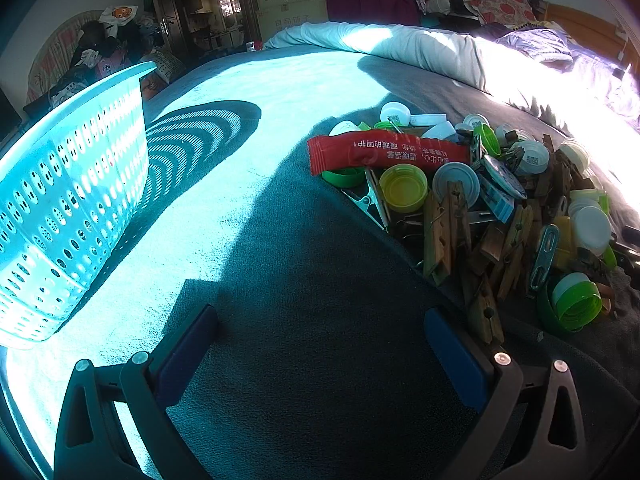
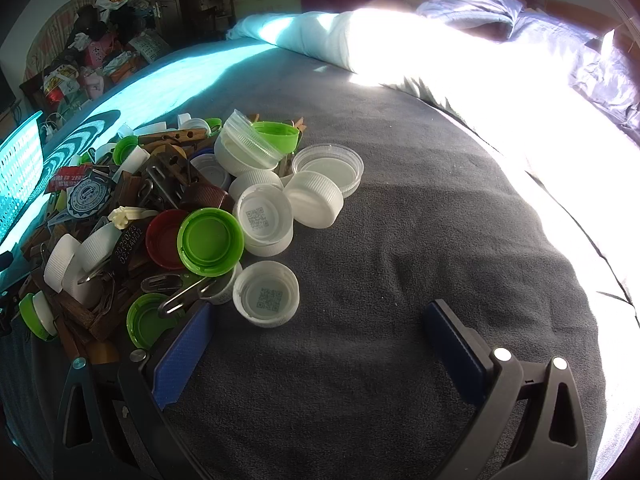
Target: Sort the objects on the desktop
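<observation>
A pile of bottle caps, wooden clothespins and metal clips lies on a dark grey blanket; it also shows in the right wrist view. A red sachet lies on its near left edge. A light blue perforated basket stands to the left. My left gripper is open and empty, low over bare blanket between basket and pile. My right gripper is open and empty, right of the pile, its left finger close to a white cap.
A rolled white quilt and purple bedding lie along the far and right side of the blanket. Cluttered clothes and boxes stand beyond the far left edge. Strong sunlight washes the blanket's left and right parts.
</observation>
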{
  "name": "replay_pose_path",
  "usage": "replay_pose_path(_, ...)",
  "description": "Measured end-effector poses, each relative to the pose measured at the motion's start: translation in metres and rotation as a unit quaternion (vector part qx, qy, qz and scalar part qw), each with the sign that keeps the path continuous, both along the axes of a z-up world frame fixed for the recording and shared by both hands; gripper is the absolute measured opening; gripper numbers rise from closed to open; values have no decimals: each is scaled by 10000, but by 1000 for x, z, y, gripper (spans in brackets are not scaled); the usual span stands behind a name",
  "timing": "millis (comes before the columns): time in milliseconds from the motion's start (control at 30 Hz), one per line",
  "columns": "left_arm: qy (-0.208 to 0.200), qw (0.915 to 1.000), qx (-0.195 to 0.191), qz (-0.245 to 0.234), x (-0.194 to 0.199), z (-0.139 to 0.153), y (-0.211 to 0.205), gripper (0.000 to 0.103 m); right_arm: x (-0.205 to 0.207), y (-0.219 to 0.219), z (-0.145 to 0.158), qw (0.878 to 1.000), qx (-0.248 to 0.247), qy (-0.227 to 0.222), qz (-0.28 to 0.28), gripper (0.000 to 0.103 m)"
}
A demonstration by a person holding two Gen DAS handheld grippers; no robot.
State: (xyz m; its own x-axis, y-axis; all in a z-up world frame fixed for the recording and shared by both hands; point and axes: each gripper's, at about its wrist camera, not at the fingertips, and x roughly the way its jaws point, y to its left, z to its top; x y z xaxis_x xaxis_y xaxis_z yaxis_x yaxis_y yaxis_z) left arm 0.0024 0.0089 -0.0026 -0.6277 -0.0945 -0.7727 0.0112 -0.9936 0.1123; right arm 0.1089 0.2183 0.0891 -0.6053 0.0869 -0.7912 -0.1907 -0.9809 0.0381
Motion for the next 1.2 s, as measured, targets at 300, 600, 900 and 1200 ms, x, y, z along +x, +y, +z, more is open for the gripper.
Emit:
replay_pose_path(300,-560,9971,457,-241,-13,9,0,103,-2,2,-2,10000,69,-44,2,103)
replay_pose_path(600,197,9819,180,-1876,-65,75,70,96,-1,27,42,9928,-1121,-376,176,84)
replay_pose_path(900,327,9820,-108,-1860,-176,81,70,96,-95,20,38,9874,-376,-262,1513,44)
replay_pose_path(1200,-249,9861,511,-1558,-214,65,35,96,-52,78,38,9914,-746,-609,887,69)
